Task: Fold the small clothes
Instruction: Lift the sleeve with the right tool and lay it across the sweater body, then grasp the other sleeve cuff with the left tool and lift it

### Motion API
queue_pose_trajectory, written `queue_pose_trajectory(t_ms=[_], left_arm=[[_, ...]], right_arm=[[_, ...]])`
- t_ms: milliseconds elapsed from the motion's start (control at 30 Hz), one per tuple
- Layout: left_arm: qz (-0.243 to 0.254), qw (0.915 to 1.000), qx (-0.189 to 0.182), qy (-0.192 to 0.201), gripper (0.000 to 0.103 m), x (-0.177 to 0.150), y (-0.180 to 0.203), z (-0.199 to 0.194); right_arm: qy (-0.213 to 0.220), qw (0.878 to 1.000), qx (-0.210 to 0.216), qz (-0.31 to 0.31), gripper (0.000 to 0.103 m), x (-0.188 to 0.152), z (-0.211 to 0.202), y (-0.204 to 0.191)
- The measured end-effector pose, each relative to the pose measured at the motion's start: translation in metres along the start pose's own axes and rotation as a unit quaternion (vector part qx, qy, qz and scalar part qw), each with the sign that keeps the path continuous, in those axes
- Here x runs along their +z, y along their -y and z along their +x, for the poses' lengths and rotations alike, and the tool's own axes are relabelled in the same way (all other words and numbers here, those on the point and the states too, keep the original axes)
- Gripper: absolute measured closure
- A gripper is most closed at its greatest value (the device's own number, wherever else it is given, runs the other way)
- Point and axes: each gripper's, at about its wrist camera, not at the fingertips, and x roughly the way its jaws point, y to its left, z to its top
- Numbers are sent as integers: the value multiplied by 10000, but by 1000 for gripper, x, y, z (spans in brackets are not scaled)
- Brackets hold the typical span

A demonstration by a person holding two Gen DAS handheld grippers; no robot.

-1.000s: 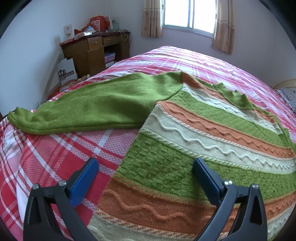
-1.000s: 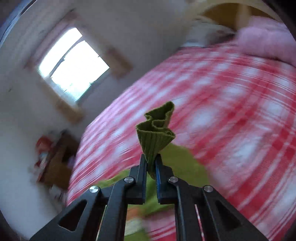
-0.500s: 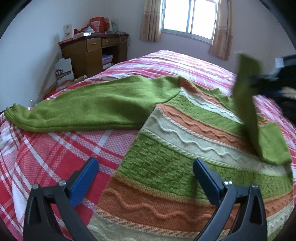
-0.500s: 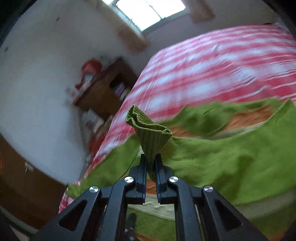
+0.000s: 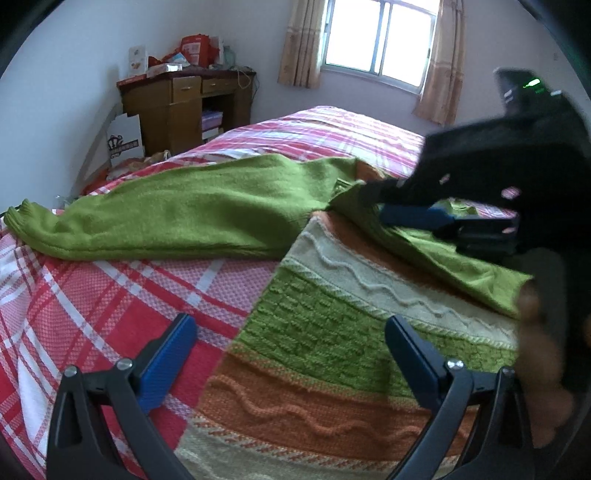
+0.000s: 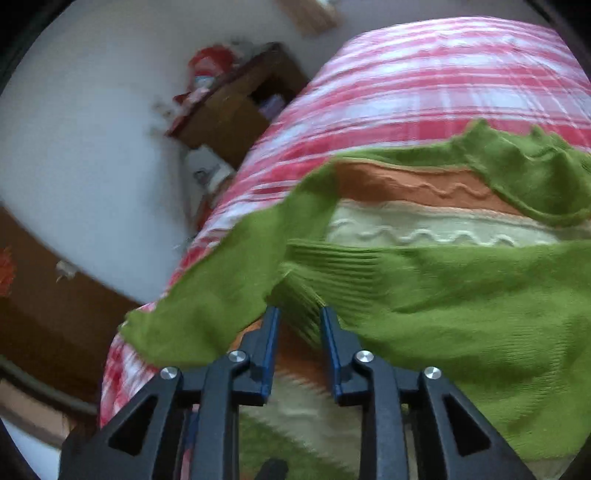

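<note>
The green knitted sleeve [image 6: 424,295] is laid across the striped wool sweater [image 5: 332,332] at frame centre; right gripper [image 6: 297,332] is parted, released; left gripper [image 5: 291,350] is spread empty; the far sleeve [image 5: 177,214] is judged next.

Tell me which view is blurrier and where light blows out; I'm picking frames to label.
Left wrist view: sharp on the sweater and bedspread; the right gripper is motion-smeared; the window is overexposed, and fisheye bending curves the walls. Right wrist view: soft throughout, the desk and bedspread streaked by motion; its own fingers stay fairly crisp.
</note>
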Motion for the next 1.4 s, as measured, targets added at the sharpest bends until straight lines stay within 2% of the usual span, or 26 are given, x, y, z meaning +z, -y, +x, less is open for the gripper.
queue_pose_trajectory(t_ms=[67,167,233,333,400,500,567,700,800,900,933,1000,1067,1133,1200,1333,1400], left_arm=[[5,10000,5,0,0,0,0,0],[13,10000,14,6,0,0,0,1],[16,10000,16,8,0,-1,0,0],[24,10000,22,-1,0,-1,1,1],[23,10000,25,-5,0,-1,1,0],[46,10000,56,-17,0,0,0,2],[63,9999,81,-22,0,1,1,3],[74,9999,97,-31,0,1,1,4],[91,9999,119,-34,0,0,1,4],[105,9998,143,-37,0,-1,3,4],[106,9998,143,-38,0,-1,3,4],[125,9998,168,-54,0,-2,3,4],[158,9996,208,-71,0,-2,5,4],[181,9995,244,-87,0,-2,6,4],[201,9993,280,-108,0,-2,6,5],[237,9990,339,-158,0,-2,9,6],[245,9990,328,-197,0,-1,9,5]], right_arm=[[198,9993,297,-60,79,0,-14,-4],[588,9982,-41,52,79,-2,-25,6],[460,9986,-263,79,79,-6,-16,15],[-92,9995,-272,103,79,-22,10,25],[70,9996,-282,-13,79,-29,8,22],[-142,9998,-68,74,79,-27,-2,18],[67,9993,-361,-37,79,-29,-25,15],[847,9856,-1450,-189,79,-40,-90,30],[1088,9631,-2457,-170,79,-51,-135,60],[998,9338,-3429,-231,79,-70,-165,96],[933,9279,-3605,-191,79,-75,-170,110],[764,9291,-3618,-63,79,-88,-179,132],[1063,9420,-3182,-101,79,-100,-195,141],[1143,9424,-3142,-6,79,-102,-196,142],[1111,9347,-3373,-132,79,-104,-191,136],[974,9102,-3984,-582,78,-102,-172,119],[980,9069,-4049,-627,78,-102,-171,119]])
